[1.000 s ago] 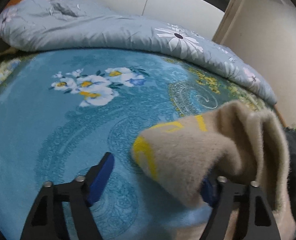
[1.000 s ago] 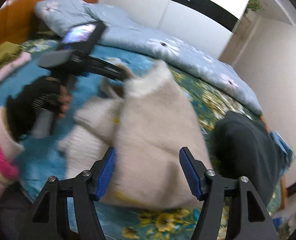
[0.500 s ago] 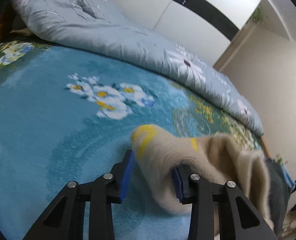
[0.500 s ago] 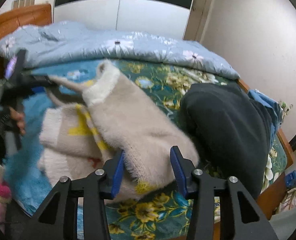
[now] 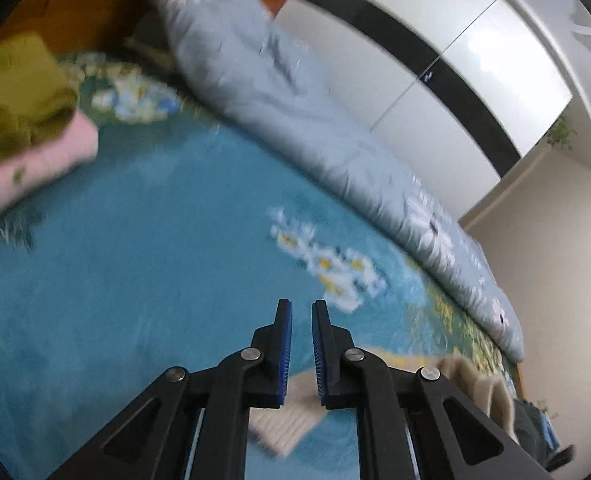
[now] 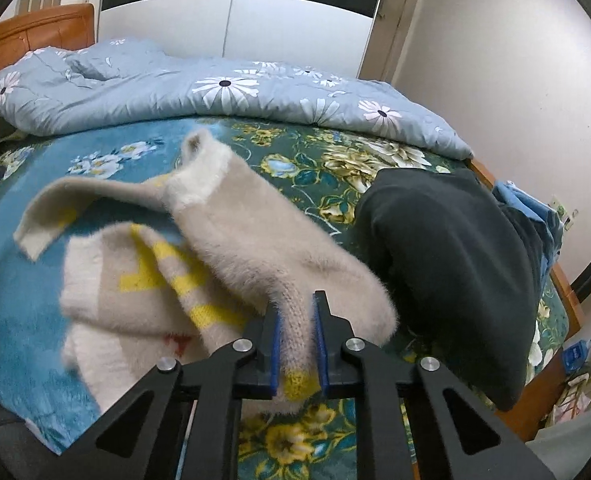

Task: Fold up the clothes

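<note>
The fuzzy beige sweater (image 6: 231, 264) lies rumpled near the bed's (image 6: 23, 320) front edge, nowhere near folded. The right tongs (image 6: 297, 344) are closing on a pinch of its knit, while the left tongs (image 5: 301, 350) are squeezed narrow with nothing between them. A dark garment (image 6: 451, 264) waits toward the right edge; a pink and olive pile (image 5: 27, 128) sits by the headboard.

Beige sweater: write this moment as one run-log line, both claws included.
right claw: closing on beige sweater | left claw: shut, grip unclear | garment: rumpled on blue blanket
</note>
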Available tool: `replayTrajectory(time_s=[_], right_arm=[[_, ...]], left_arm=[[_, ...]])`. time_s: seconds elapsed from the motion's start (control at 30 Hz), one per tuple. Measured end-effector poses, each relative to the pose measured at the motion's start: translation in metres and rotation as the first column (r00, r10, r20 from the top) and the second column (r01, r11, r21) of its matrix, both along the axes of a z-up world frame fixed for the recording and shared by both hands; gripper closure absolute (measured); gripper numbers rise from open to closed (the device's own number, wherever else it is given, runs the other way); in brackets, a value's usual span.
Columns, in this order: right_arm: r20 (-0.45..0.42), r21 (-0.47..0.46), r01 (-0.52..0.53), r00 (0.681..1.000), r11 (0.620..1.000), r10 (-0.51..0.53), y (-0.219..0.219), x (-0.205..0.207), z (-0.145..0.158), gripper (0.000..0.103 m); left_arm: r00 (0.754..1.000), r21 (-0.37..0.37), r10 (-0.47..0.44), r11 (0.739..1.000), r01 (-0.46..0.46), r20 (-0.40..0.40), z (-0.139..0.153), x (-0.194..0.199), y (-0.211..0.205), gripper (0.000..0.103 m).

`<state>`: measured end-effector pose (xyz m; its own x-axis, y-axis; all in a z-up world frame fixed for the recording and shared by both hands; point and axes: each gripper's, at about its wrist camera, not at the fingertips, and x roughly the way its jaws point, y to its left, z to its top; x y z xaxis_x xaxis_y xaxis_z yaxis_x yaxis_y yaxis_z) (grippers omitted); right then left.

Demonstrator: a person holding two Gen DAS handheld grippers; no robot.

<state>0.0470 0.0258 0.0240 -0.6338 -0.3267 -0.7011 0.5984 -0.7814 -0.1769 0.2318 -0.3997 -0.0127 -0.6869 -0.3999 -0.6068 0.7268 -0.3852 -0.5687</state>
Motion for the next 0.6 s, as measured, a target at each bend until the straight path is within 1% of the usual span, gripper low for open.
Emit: replayTrajectory(time_s=[0.03,0.07,0.1,0.13,0.2,0.23,0.3,0.33,0.37,0.4,0.47,0.53,0.6], right_arm=[[0.007,-0.005,0.001,1.0,1.0,-0.001,0.0,0.001,-0.003,0.088],[0.011,-0.006,-0.002,1.0,1.0,0.002,-0.002,0.001,-0.005,0.088],[0.012,-0.002,-0.007,1.0,1.0,0.007,-0.002,0.004,-0.006,0.088],[0.012,0.003,-0.012,1.0,1.0,0.012,-0.004,0.004,-0.006,0.088],[0.012,0.01,-0.019,1.0,1.0,0.019,-0.001,0.006,-0.008,0.088],[0.015,0.006,-0.019,1.0,1.0,0.019,0.0,0.006,-0.005,0.088],[0.024,-0.004,-0.02,0.999,1.0,0.02,0.007,0.007,-0.002,0.088],[0.03,-0.011,-0.022,0.999,1.0,0.022,0.014,0.009,-0.003,0.088],[0.034,-0.014,-0.025,0.999,1.0,0.025,0.019,0.011,-0.005,0.088],[0.038,-0.016,-0.029,0.999,0.999,0.03,0.021,0.01,-0.005,0.088],[0.04,-0.017,-0.041,0.998,0.999,0.042,0.025,0.008,-0.003,0.088],[0.042,-0.019,-0.052,0.998,0.998,0.053,0.035,0.007,-0.005,0.088],[0.047,-0.022,-0.059,0.997,0.998,0.06,0.036,0.004,-0.008,0.087]], left_arm=[[1.0,0.017,-0.022,1.0,0.021,0.008,-0.005,-0.005,-0.001,0.089],[0.999,0.03,-0.047,0.998,0.047,0.018,-0.009,-0.011,-0.001,0.084],[0.996,0.025,-0.086,0.996,0.085,0.034,-0.009,-0.02,0.003,0.071],[0.992,0.01,-0.113,0.994,0.112,0.05,-0.008,-0.027,0.009,0.051],[0.98,-0.034,-0.174,0.983,0.178,0.099,-0.005,-0.044,0.021,0.027],[0.97,-0.058,-0.204,0.975,0.213,0.13,-0.004,-0.053,0.028,0.025],[0.948,-0.107,-0.249,0.956,0.273,0.196,0.0,-0.068,0.04,0.024],[0.93,-0.133,-0.284,0.938,0.319,0.232,0.002,-0.077,0.047,0.023],[0.909,-0.156,-0.319,0.917,0.368,0.266,0.003,-0.086,0.054,0.021],[0.882,-0.169,-0.366,0.889,0.426,0.297,0.002,-0.094,0.06,0.02],[0.811,-0.172,-0.462,0.822,0.544,0.358,-0.006,-0.107,0.072,0.019],[0.766,-0.192,-0.467,0.784,0.59,0.442,-0.014,-0.115,0.079,0.017],[0.733,-0.221,-0.44,0.759,0.612,0.518,-0.022,-0.121,0.081,0.017]])
